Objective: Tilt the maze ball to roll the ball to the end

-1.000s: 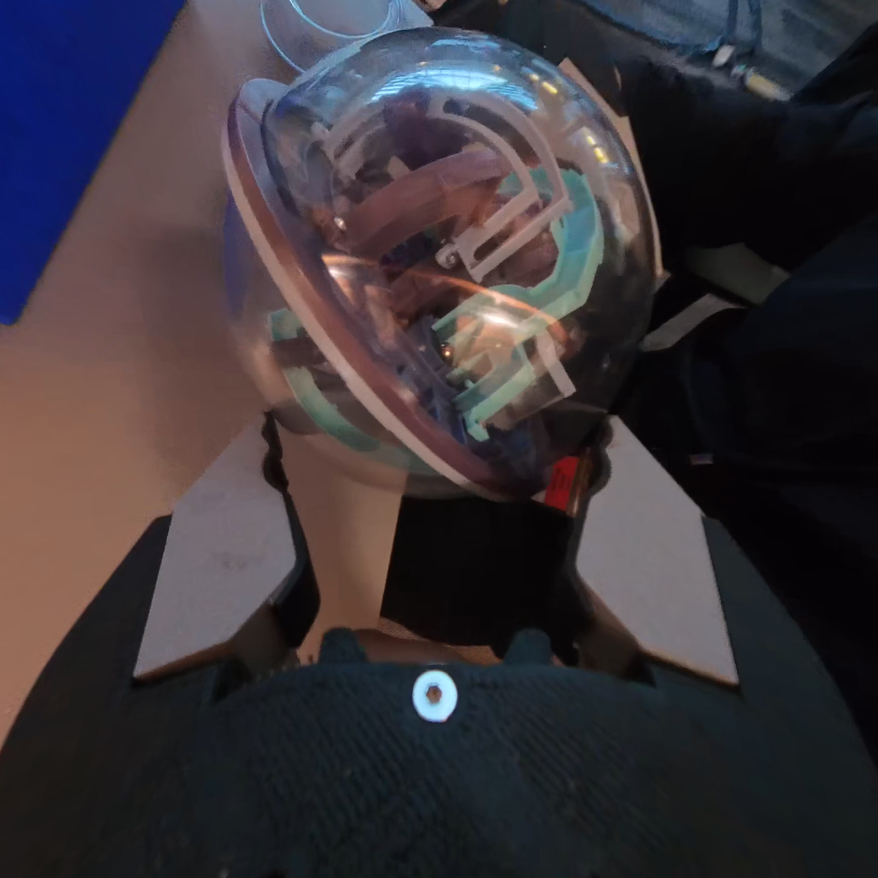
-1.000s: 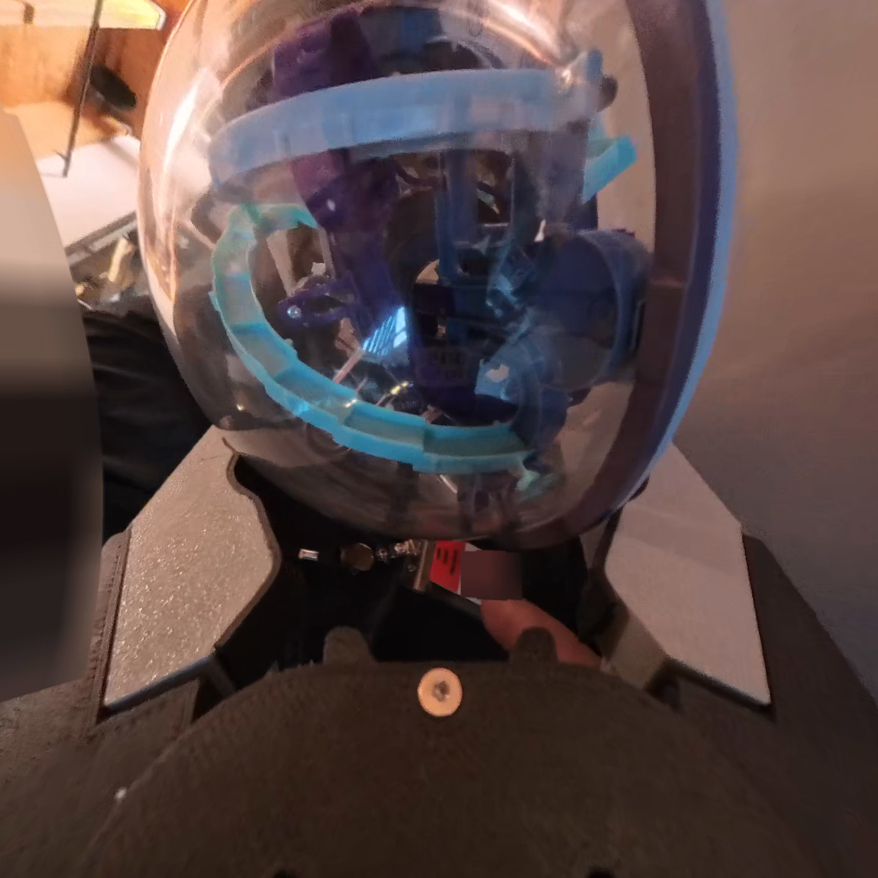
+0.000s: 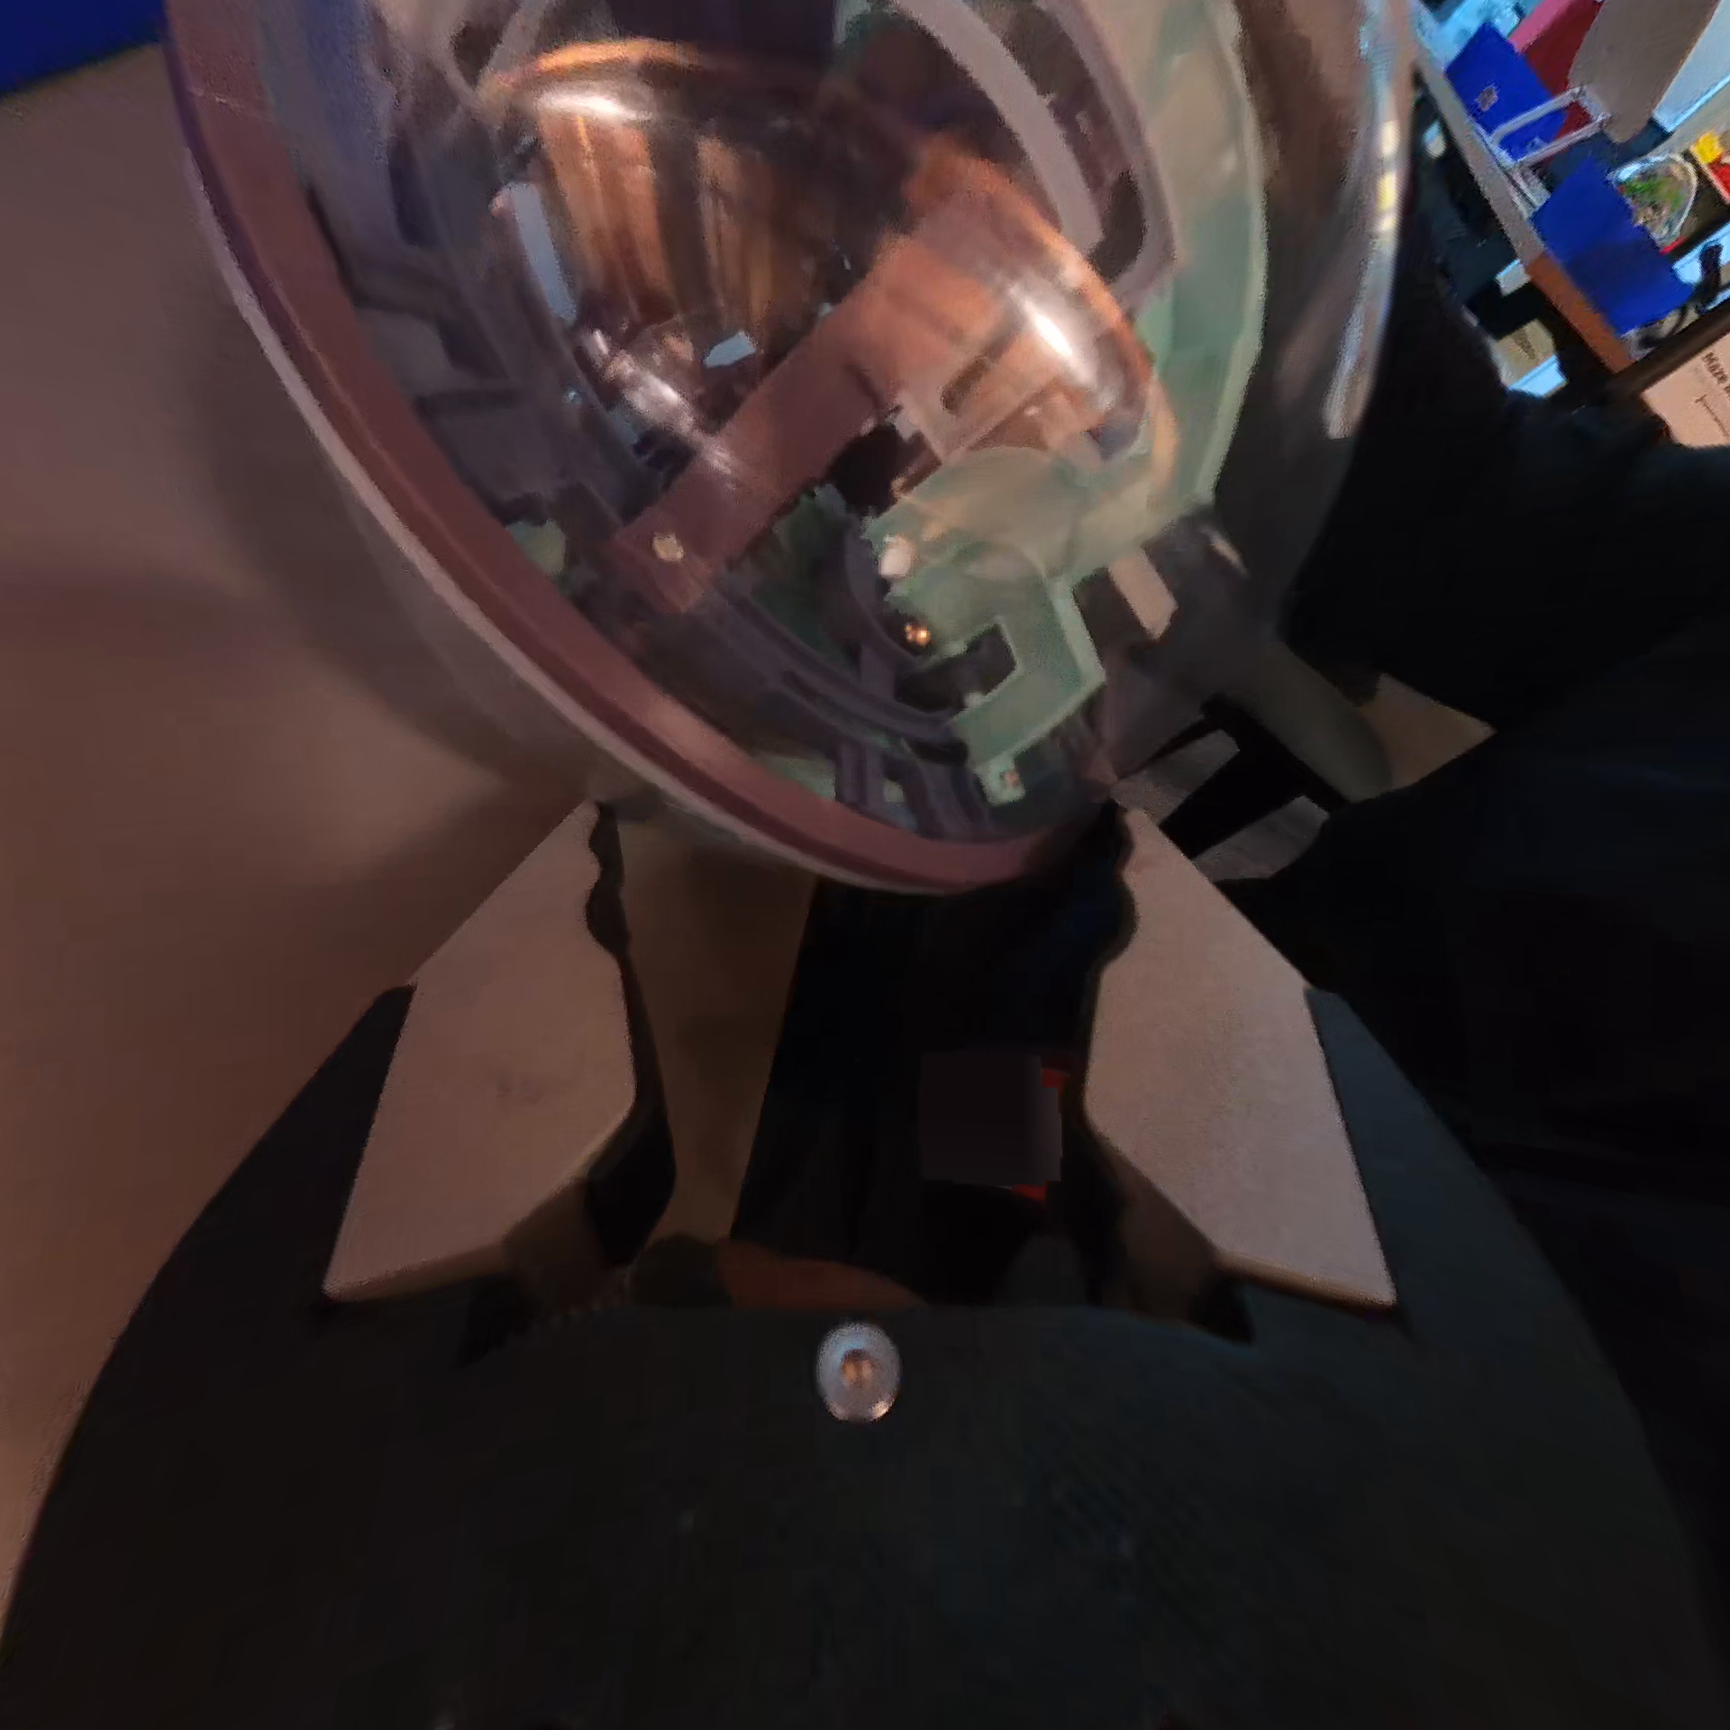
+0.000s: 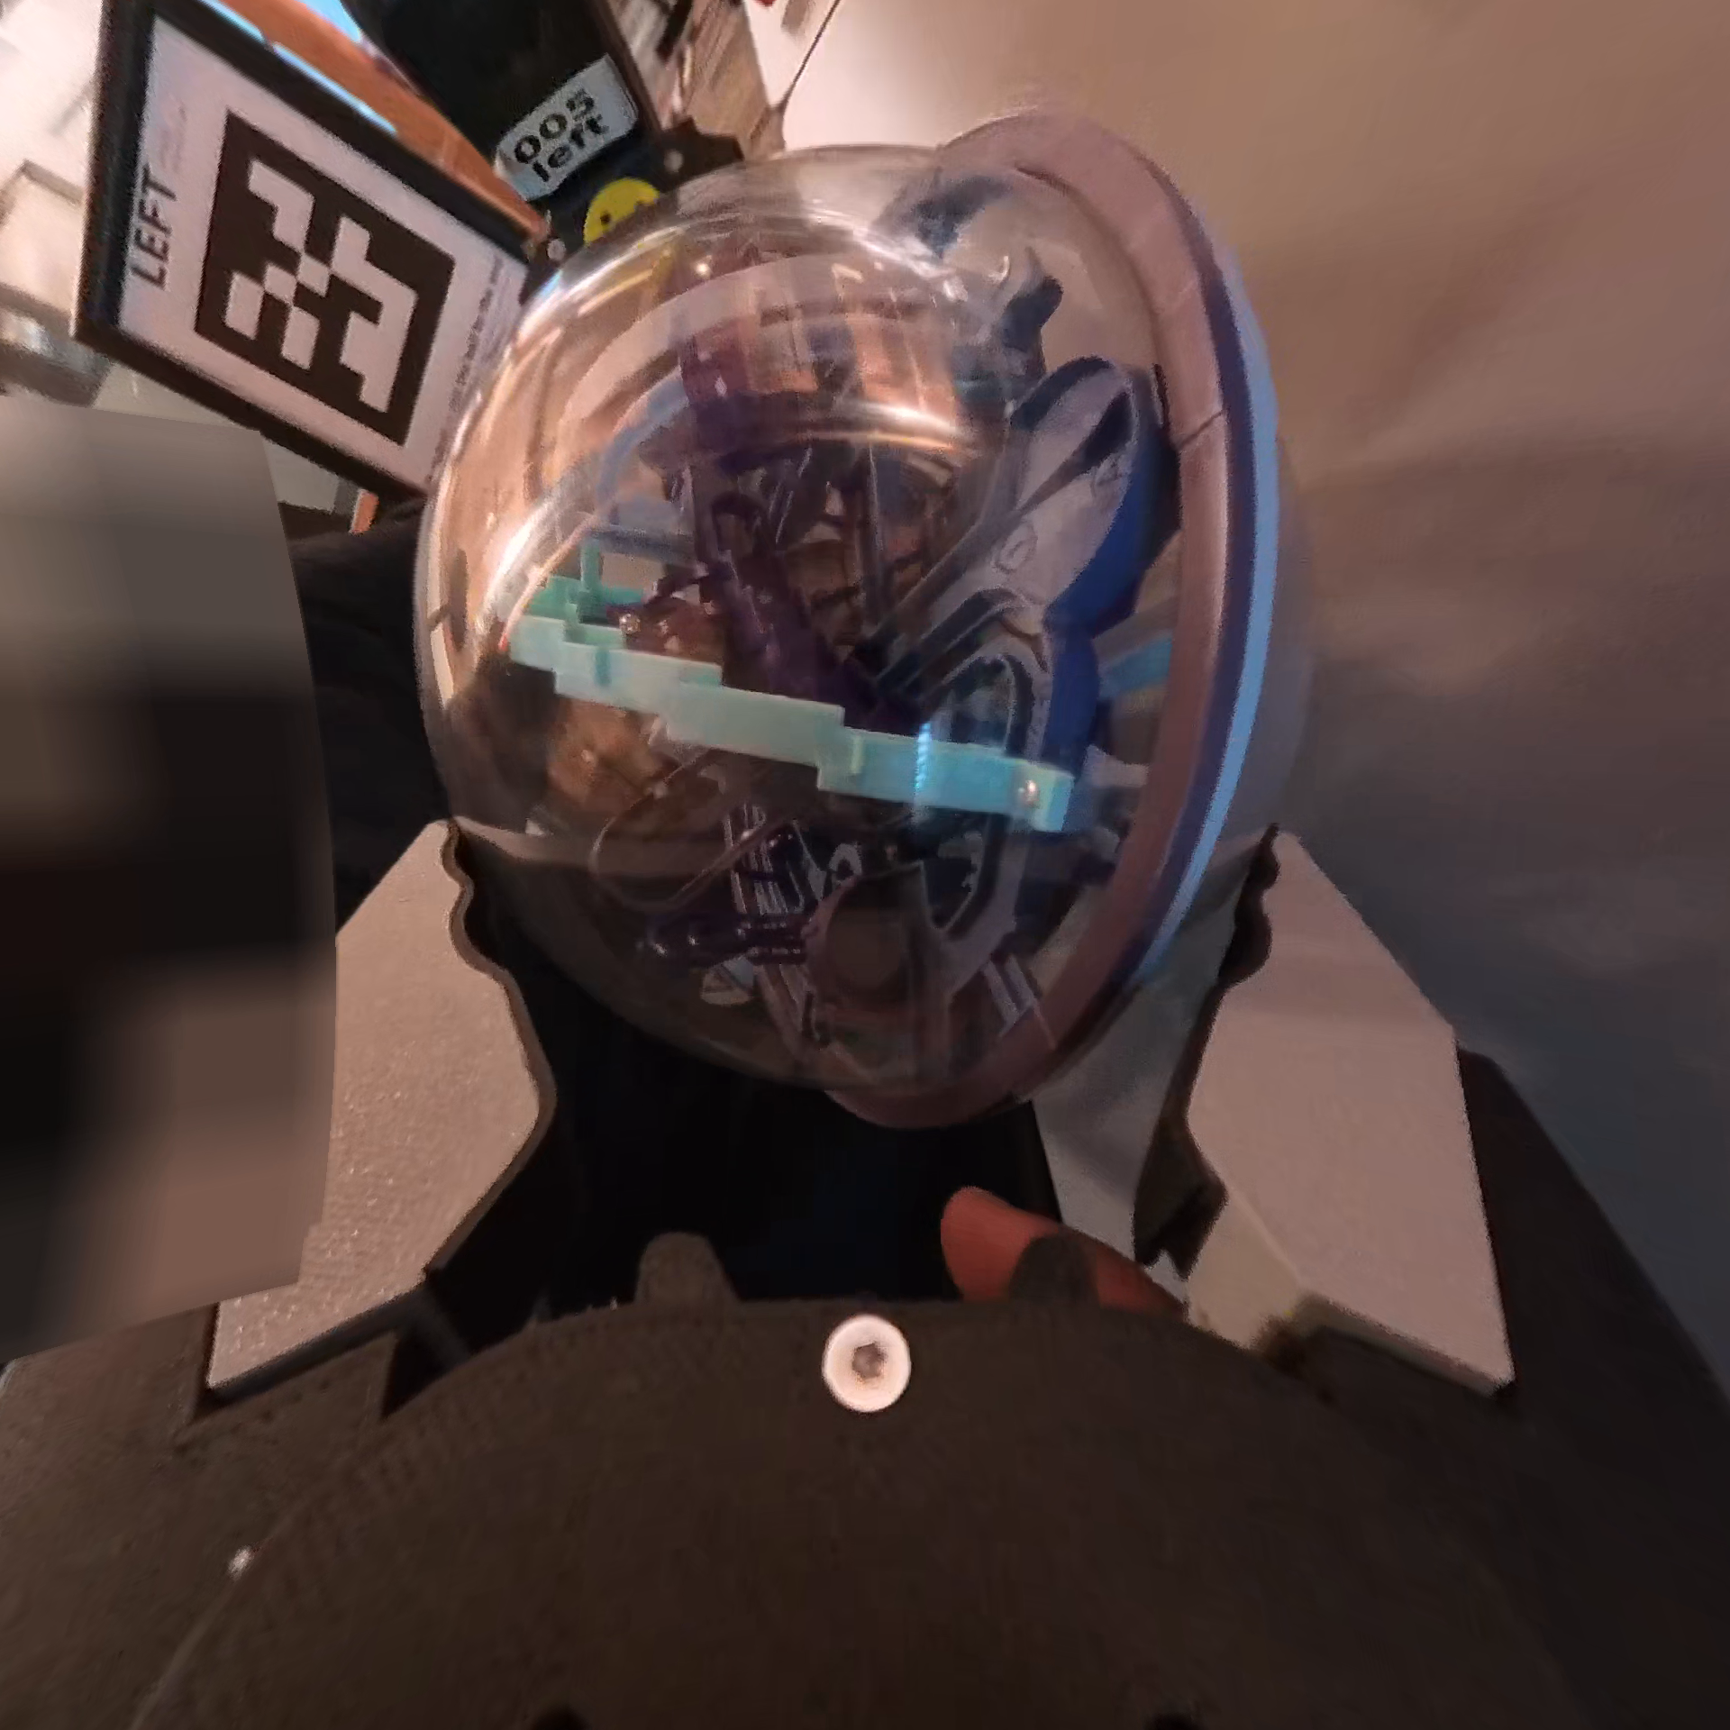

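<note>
Left wrist view: the clear plastic maze ball with coloured inner tracks (image 3: 749, 393) fills the upper frame, lifted off the tan bench (image 3: 168, 655), its brown equatorial rim slanting from upper left to lower right. The left gripper (image 3: 861, 833) has its fingers (image 3: 524, 1011) spread wide around the sphere's lower curve and bearing on it. A small metallic bead, probably the steel ball (image 3: 916, 635), sits beside the pale green track near the sphere's bottom. Right wrist view: the right gripper (image 4: 861, 880) cradles the same sphere likewise, fingers wide and in contact, rim lying to the right, the green track almost level. The sphere lies straight ahead of both grippers, equally near; tilting requires both wrists together.
</note>
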`<state>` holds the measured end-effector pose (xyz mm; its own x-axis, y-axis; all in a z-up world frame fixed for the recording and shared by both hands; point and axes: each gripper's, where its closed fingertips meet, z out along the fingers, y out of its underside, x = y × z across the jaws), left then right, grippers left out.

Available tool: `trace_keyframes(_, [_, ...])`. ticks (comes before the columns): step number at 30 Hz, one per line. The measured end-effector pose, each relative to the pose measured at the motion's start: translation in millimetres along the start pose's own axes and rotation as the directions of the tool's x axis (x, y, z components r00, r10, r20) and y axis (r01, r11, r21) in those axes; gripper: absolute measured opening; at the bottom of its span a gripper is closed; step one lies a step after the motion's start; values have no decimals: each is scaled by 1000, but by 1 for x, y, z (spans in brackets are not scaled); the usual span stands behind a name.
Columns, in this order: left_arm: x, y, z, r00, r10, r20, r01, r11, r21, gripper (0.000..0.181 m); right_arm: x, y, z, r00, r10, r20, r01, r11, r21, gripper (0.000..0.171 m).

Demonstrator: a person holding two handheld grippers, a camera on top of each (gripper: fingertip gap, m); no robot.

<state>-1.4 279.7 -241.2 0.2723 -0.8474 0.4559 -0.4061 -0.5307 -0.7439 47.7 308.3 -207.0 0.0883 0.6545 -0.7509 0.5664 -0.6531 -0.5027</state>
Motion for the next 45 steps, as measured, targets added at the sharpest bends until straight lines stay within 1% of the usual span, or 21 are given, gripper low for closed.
trace_keyframes(1, [-2,-2,-3,1000,18,11,-18,1000,19,99,1,-1,-2,1000,8,12,-8,1000,-11,152])
trace_keyframes(3, [-12,-9,-14,995,63,78,-69,995,69,100,4,-4,-3,1000,10,19,-10,1000,-13,152])
trace_keyframes(4, [-15,-14,-20,990,96,106,-107,989,101,100,5,-5,-4,1000,1,15,-1,1000,-19,149])
trace_keyframes(6, [-20,-22,-28,974,159,163,-183,972,144,98,7,-5,-3,1000,-22,4,22,999,-40,150])
trace_keyframes(8, [-19,-22,-29,962,204,184,-230,965,129,99,8,-4,-3,1000,-21,12,21,998,-52,150])
trace_keyframes(10, [-18,-20,-24,946,252,204,-278,954,109,99,8,-7,-2,999,16,41,-14,999,-37,150])
trace_keyframes(13, [-21,-23,-19,921,291,260,-328,938,114,110,7,-4,2,994,53,93,-50,998,-35,150])
trace_keyframes(19, [-12,-29,-20,944,270,190,-306,931,198,114,3,6,5,989,38,144,-41,999,21,150])
trace_keyframes(21, [-9,-32,-22,954,255,160,-287,929,232,116,1,9,7,990,18,143,-22,999,26,150])
trace_keyframes(23, [-10,-36,-25,961,235,146,-266,926,266,113,1,12,10,992,-13,126,9,1000,28,150])
trace_keyframes(25, [-9,-37,-26,960,247,132,-275,924,265,115,0,13,13,993,-38,110,34,999,36,151])
trace_keyframes(29, [-12,-38,-26,957,253,141,-281,928,243,119,2,7,16,994,-57,96,46,992,117,151])
trace_keyframes(32, [-12,-38,-25,952,272,137,-297,930,215,120,2,8,17,995,-62,83,51,990,129,151])
trace_keyframes(35, [-18,-36,-23,944,290,158,-316,931,184,119,6,0,13,997,-79,5,77,985,154,151])
trace_keyframes(38, [-24,-33,-25,915,359,183,-390,903,180,115,16,-8,3,970,-170,-173,195,970,142,156])
trace_keyframes(39, [-25,-32,-26,912,368,183,-399,899,182,114,19,-11,-3,952,-195,-234,232,962,142,157])
trace_keyframes(42, [-27,-35,-28,934,317,165,-347,917,198,113,22,-26,-23,885,-252,-391,335,928,162,157])
trace_keyframes(44, [-30,-36,-28,938,302,170,-332,923,192,113,20,-35,-35,819,-296,-491,423,891,167,156])
trace_keyframes(45, [-30,-35,-28,933,315,173,-344,921,183,113,17,-36,-38,787,-320,-527,460,874,156,153])
